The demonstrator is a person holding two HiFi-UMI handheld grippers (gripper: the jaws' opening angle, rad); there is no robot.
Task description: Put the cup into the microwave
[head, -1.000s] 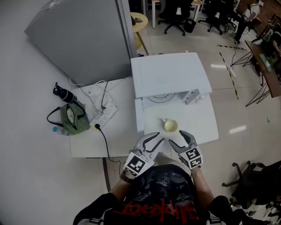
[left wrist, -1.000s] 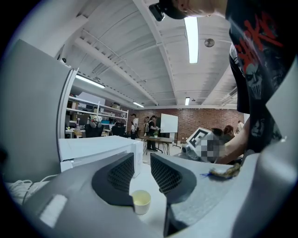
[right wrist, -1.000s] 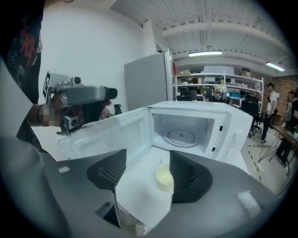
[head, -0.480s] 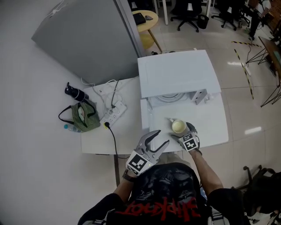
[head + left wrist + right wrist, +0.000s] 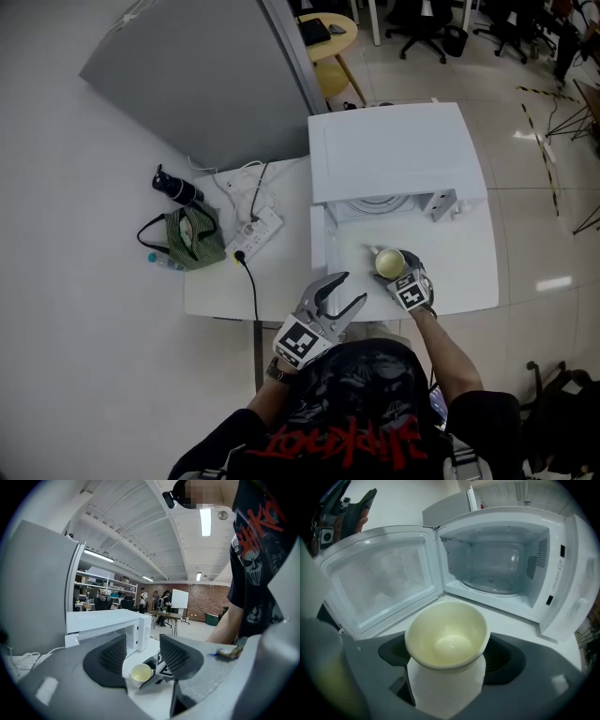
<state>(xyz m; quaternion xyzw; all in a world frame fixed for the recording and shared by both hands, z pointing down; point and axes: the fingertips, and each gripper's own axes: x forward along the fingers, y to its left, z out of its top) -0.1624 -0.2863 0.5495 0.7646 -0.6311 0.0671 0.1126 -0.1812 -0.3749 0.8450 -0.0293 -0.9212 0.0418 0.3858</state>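
Cup: empty, upright on worktop, just near of open microwave | microwave cavity: glass turntable | right hand-held gripper: jaws just closing, pads against cup's sides | left hand-held gripper: jaws wide apart, holding nothing, near-left of cup.

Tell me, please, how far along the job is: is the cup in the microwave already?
Not yet. Done: the microwave has its door open, and nothing sits on its glass turntable. In hand: the right gripper has just been closing its jaws on the cup, pads against its sides, while the cup stands on the table before the opening. Still to do: lift it and set it inside.
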